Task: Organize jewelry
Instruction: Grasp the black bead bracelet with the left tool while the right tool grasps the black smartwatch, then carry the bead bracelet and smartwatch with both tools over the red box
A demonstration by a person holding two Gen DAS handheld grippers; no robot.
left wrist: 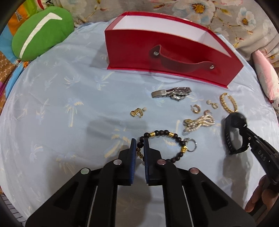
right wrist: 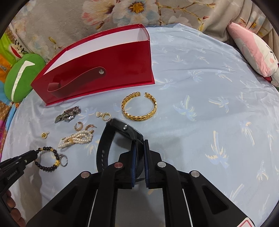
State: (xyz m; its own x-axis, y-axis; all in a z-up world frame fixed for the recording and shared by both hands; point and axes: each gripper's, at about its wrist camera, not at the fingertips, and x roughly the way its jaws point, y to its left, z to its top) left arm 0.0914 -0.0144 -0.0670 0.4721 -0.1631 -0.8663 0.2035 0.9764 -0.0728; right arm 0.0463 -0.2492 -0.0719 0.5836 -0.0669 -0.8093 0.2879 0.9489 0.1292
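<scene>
A red open box [left wrist: 157, 57] with a strap handle stands at the back of a light blue sheet; it also shows in the right wrist view [right wrist: 97, 69]. My left gripper [left wrist: 140, 142] is shut on a dark bead bracelet [left wrist: 162, 134] with gold beads and a key ring, also seen in the right wrist view [right wrist: 48, 157]. My right gripper [right wrist: 139, 142] is shut on a black watch [right wrist: 113, 138], held above the sheet, also seen in the left wrist view [left wrist: 233, 132]. A gold cuff bracelet [right wrist: 139, 106], pearl bracelet [right wrist: 76, 138], silver watch [left wrist: 172, 92] and small gold earrings [left wrist: 137, 112] lie loose.
A green cushion [left wrist: 41, 33] lies at the back left and a pink pillow [right wrist: 252, 50] at the right. A floral blanket [left wrist: 209, 10] is behind the box. More hoop earrings [right wrist: 83, 127] lie between the silver watch and the pearls.
</scene>
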